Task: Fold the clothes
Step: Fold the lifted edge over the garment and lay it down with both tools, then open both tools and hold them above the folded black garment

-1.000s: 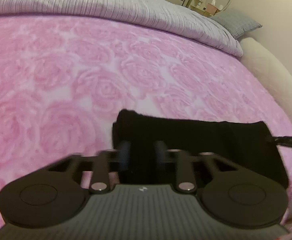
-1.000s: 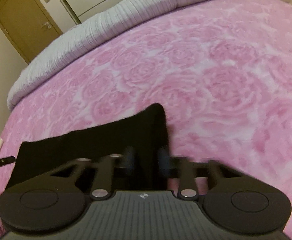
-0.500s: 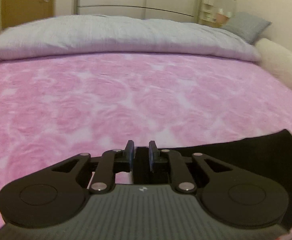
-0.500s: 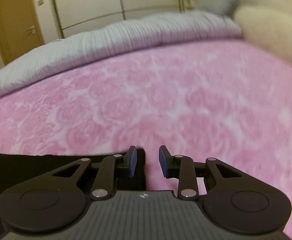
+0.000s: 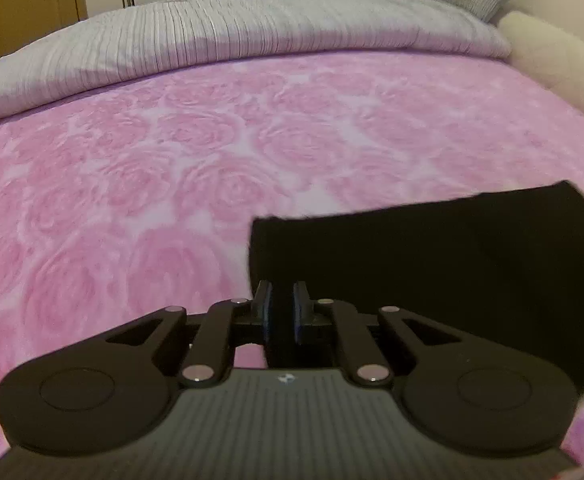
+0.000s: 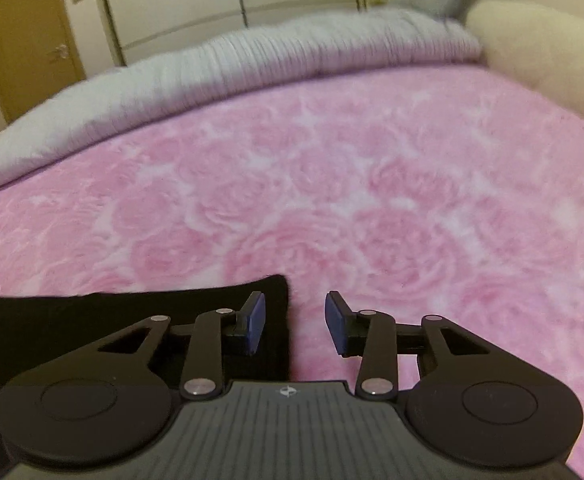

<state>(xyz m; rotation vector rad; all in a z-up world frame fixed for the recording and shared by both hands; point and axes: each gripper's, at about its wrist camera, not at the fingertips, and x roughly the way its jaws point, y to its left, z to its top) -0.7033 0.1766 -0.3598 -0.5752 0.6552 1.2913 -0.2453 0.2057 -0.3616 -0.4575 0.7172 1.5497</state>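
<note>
The left gripper (image 5: pixel 279 306), fingers (image 5: pixel 263 307) pinched on the near-left corner of a folded black garment (image 5: pixel 444 256), above a pink rose-patterned bed blanket (image 5: pixel 179 184).

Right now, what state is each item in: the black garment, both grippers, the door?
black garment: folded flat on the pink blanket.
left gripper: shut, dark cloth between its fingers.
right gripper: open, jaws have just been opening, nothing gripped.
door: closed.
</note>
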